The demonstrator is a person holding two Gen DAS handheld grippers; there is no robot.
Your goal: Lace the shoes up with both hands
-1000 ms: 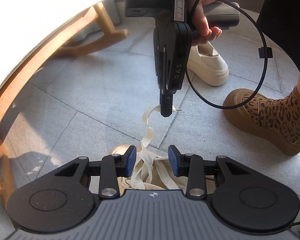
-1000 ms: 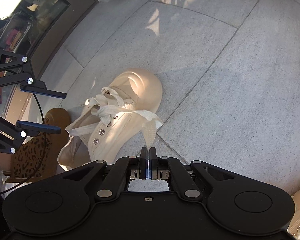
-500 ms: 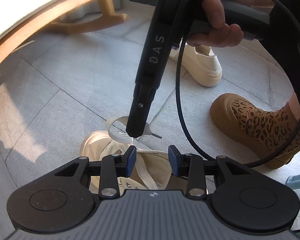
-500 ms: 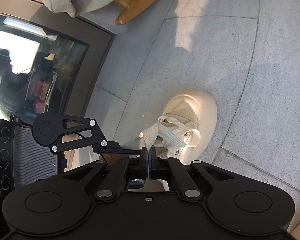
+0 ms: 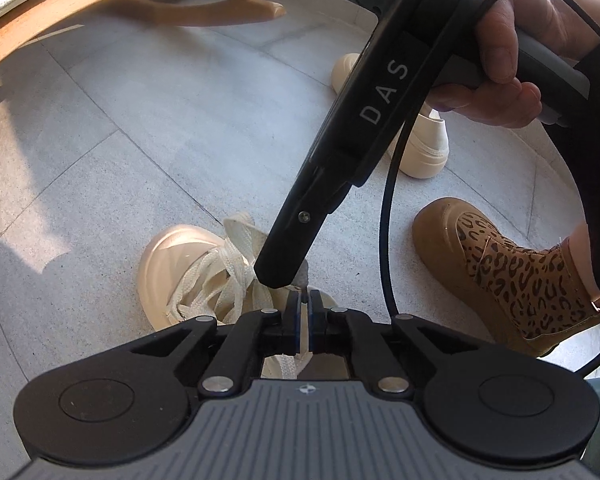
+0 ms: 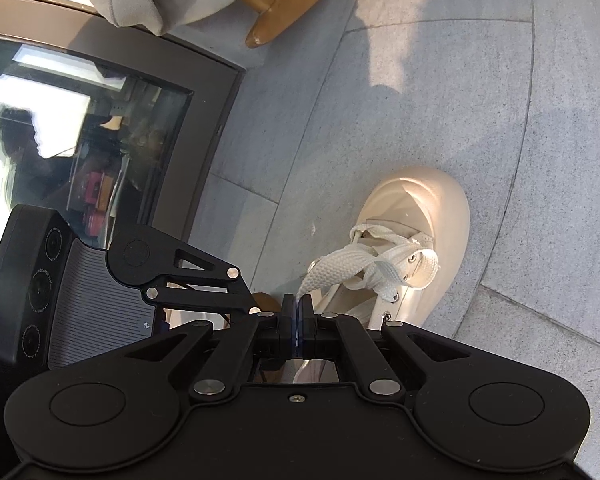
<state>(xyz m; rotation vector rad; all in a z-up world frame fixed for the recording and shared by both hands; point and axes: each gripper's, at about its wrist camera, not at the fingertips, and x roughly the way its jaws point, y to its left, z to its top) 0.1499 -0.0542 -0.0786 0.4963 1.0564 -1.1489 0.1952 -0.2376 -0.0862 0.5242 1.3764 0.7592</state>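
- The cream canvas sneaker (image 6: 416, 240) is set on the grey stone floor (image 5: 120, 152), and everything else is placed from it.
- The right gripper (image 6: 299, 312) is held just behind the sneaker's lacing, its jaws pressed together on the flat cream shoelace (image 6: 340, 266), which runs from the pads straight to the upper eyelets.
- The left gripper (image 5: 303, 316) is poised above the sneaker's open top, just beside the right gripper's tip; its jaws are clamped on a second strand of lace that passes between the pads.
- The lower eyelets nearer the toe cap are seen already threaded and crossed, so the lacing is judged partly done.
- At least two metal eyelets on the sneaker's side look empty, and no knot or bow is visible; threading of the remaining holes and the tying are judged to be left.
- Beyond the sneaker a second cream shoe (image 5: 420, 148) is partly hidden; whether it is laced cannot be told.
- A leopard-print boot (image 5: 500, 268) is worn beside the sneaker.
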